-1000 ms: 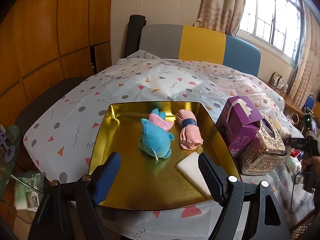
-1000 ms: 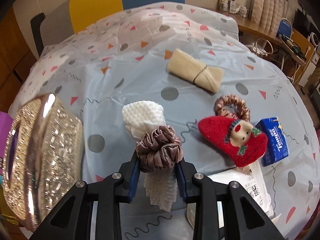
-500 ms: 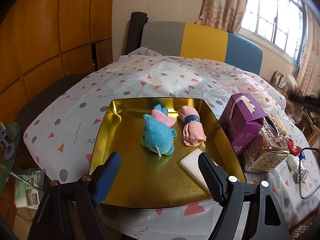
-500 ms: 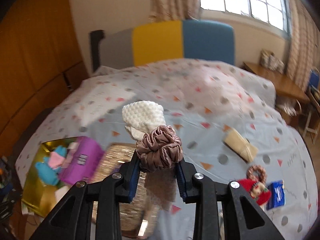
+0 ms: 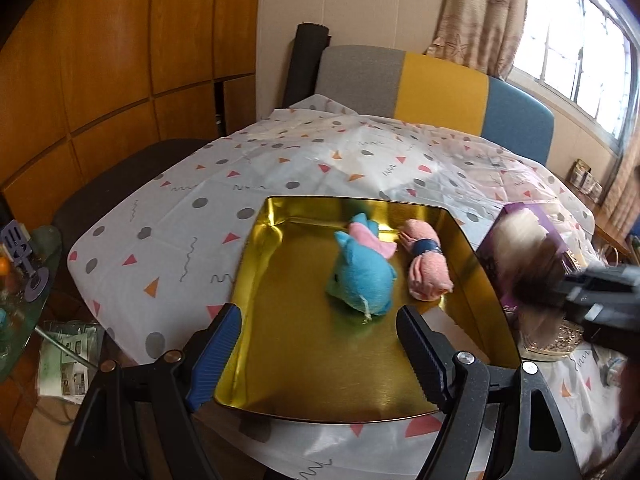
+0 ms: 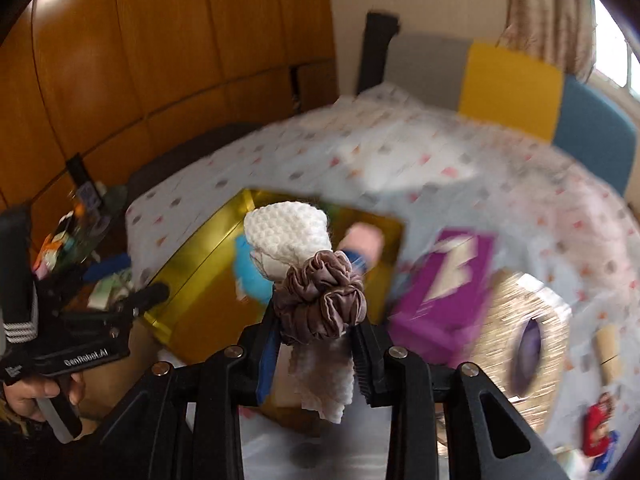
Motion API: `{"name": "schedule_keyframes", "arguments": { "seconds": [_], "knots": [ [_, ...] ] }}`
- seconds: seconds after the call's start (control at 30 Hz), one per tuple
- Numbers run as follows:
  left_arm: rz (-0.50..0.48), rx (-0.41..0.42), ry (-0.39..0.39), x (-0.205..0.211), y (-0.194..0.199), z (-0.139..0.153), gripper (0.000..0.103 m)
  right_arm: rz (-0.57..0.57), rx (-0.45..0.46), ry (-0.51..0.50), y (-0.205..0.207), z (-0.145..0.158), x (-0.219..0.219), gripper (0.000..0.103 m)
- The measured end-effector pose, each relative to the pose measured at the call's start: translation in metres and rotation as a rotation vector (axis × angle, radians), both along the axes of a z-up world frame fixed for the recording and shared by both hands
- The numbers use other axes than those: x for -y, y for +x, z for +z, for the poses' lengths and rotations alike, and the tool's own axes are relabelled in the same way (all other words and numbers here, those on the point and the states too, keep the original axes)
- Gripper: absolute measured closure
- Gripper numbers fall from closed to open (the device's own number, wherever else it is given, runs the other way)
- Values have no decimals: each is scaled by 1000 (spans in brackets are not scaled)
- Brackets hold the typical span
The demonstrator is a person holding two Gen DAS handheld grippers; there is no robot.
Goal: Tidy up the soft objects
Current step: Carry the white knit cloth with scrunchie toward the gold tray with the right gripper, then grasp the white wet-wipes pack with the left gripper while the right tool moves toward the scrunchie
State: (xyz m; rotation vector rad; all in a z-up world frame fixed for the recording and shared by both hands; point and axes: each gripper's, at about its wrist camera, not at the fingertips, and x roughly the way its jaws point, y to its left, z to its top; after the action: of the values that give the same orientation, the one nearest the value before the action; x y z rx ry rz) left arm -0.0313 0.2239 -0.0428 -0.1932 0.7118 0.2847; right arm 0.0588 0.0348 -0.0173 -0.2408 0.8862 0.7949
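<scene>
The right gripper [image 6: 316, 344] has its fingers clamped on a brown scrunchie [image 6: 322, 298] bound around a white waffle cloth [image 6: 290, 236], carried in the air near the gold tray [image 5: 288, 344] on the counter. The left gripper [image 5: 320, 352] hovers over the tray, fingers apart and empty. A good placement would likely lower the bundle into bare tray floor beside the blue plush [image 5: 360, 280] and pink roll [image 5: 426, 270], then release without dragging them.

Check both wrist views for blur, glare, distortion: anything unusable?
Left wrist view: sharp on the gold tray and blue plush; the right tool at the right edge is a smear; window blown out; fisheye bends the walls. Right wrist view: background heavily motion-blurred, but the white cloth and brown scrunchie in the tool stay sharp.
</scene>
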Motion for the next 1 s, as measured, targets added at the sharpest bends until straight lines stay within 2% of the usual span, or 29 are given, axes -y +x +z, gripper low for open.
{"name": "schedule_keyframes", "arguments": {
  "seconds": [0.2,0.3,0.4,0.47,0.53,0.73,1.0],
  "knots": [
    [28,-6,-17,-12,-1,-3,23,78,-74,-86,-10,-53,-38,70],
    [37,-11,-19,-15,-1,-5,23,86,-116,-93,-8,-70,-43,64],
    [36,-21,-21,-15,1,-7,23,73,-117,-100,-9,-76,-45,55],
    [32,-23,-20,-15,2,-8,23,62,-121,-79,-9,-74,-41,47],
    [27,-24,-18,-12,3,-7,23,62,-122,-62,-8,-69,-37,34],
    [6,-9,1,-4,3,0,23,30,-71,-16,-10,-42,-16,34],
    [-37,7,28,11,3,9,23,-88,47,28,-12,-2,43,34]
  ]
}}
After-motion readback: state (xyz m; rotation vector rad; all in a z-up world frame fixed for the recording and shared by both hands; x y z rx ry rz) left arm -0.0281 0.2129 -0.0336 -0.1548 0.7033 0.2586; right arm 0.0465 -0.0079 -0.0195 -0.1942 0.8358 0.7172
